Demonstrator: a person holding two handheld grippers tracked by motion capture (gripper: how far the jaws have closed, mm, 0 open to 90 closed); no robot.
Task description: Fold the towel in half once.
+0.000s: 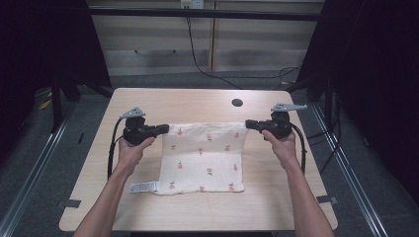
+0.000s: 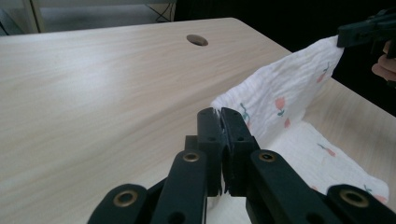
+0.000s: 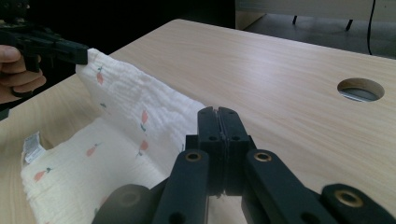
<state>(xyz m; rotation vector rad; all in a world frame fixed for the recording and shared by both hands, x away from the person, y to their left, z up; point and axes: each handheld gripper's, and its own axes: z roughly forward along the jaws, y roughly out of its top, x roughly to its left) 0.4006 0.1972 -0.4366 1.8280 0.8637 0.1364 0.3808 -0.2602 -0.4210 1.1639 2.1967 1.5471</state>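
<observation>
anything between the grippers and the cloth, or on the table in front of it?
Nothing visible. The left gripper and right gripper are each shut on a far corner of the cloth, lifting that edge. The table beyond has only a cable hole.

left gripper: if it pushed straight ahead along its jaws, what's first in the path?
The left gripper is shut on a far corner of the cloth and points across at the right gripper. Going on, it would crumple the raised cloth edge first, then probably meet that gripper; depth is uncertain.
</observation>
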